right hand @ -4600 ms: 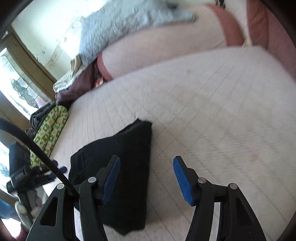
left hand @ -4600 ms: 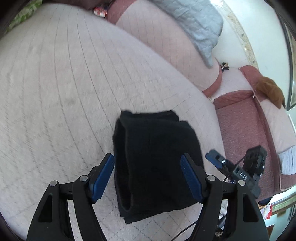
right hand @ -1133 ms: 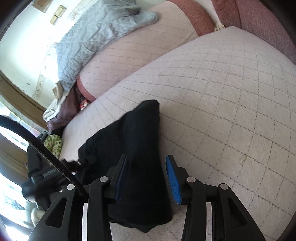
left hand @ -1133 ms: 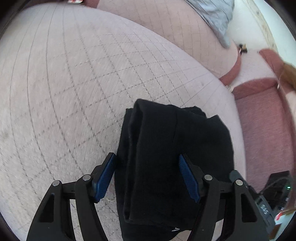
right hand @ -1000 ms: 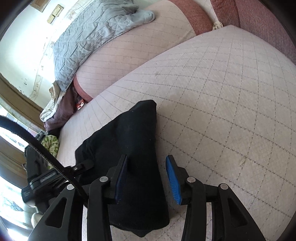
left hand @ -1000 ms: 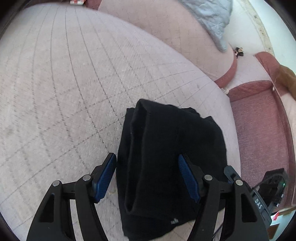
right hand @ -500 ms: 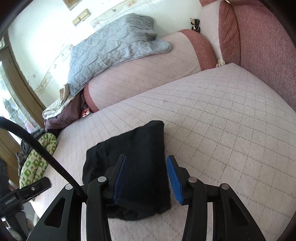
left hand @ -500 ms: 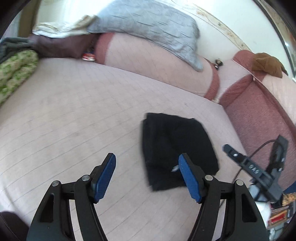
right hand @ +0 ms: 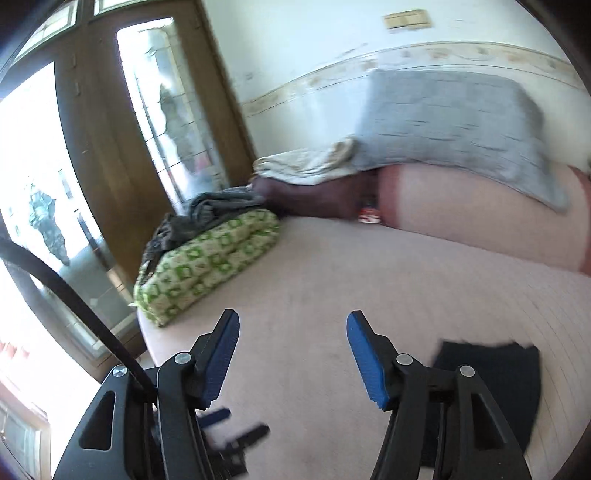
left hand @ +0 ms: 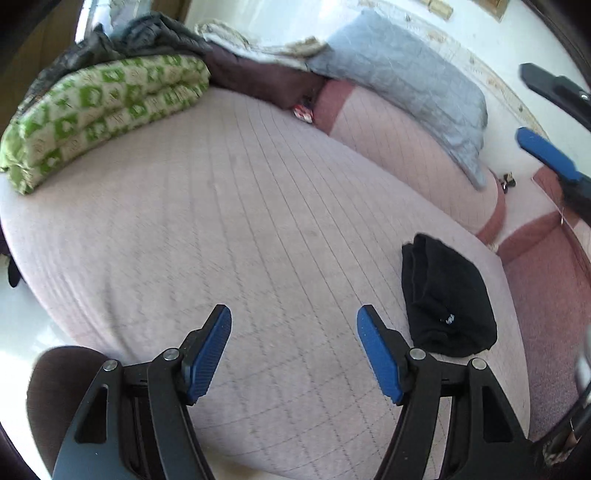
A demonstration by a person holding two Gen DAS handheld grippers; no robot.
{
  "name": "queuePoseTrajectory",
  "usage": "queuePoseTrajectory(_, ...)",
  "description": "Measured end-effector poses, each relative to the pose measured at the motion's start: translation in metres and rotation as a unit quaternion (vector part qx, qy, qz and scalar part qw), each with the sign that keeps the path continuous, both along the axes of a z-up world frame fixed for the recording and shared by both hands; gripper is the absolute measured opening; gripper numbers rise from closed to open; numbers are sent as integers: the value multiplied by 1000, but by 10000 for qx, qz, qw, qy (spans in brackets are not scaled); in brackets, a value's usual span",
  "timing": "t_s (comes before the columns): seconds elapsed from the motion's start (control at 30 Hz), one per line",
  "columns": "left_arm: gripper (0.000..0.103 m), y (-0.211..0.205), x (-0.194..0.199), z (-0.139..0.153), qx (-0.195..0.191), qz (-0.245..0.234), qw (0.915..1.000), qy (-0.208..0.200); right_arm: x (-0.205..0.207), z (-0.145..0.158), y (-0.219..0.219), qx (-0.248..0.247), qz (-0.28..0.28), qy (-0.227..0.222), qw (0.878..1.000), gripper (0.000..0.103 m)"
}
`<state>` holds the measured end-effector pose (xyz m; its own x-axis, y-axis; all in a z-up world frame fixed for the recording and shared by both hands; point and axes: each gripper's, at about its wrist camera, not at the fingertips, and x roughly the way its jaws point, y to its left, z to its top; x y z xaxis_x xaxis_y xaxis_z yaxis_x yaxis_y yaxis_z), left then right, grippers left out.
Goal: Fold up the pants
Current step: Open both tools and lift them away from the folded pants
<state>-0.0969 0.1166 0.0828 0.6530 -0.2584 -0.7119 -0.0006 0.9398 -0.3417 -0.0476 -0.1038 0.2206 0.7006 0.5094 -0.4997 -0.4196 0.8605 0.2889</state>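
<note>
quilted pink sofa (left hand: 258, 206) | grey blanket (right hand: 454, 122) | wooden glass door (right hand: 110, 155) | white wall (right hand: 314, 44)

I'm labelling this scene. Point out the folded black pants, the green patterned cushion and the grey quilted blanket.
folded black pants (left hand: 448, 295): left wrist view, middle of top layer.
green patterned cushion (left hand: 99, 110): left wrist view, middle of its side.
grey quilted blanket (right hand: 454, 118): right wrist view, centre of its face.

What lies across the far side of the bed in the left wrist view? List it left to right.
Green patterned quilt → dark grey garment heaped behind it → dark maroon bundle → grey quilted blanket draped over the backrest → folded black pants lying nearer on the bed's right side.
</note>
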Motion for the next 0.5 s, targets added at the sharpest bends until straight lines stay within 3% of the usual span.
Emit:
queuePoseTrajectory(0.1,70,-1,-15,16,392,96,9985,-367,-8,-11,-11,315,-50,14,9995,66)
queuePoseTrajectory(0.17,74,-10,-24,28,690,96,9950,-710,-20,-28,-27,322,-384,-24,9987,66)
queuePoseTrajectory(0.27,86,-36,-41,50,1215,95,9816,-1469,-49,-51,-56,-25,-1042,-158,9944,66)
queuePoseTrajectory(0.33,97,-55,-51,66,1332,36,9704,-2016,-76,-60,-78,-267,-1564,-374,9866,67)
queuePoseTrajectory(0.37,102,-67,-58,76,1313,1,9636,-2329,-89,-63,-88,-435,-1870,-522,9800,69)
queuePoseTrajectory(0.43,103,-86,-66,90,1140,-97,9532,-2797,-116,-70,-108,-848,-2656,-881,9563,96)
queuePoseTrajectory(0.5,103,-106,-72,103,936,-250,9453,-3116,-142,-78,-125,-1099,-3366,-1252,9268,103)
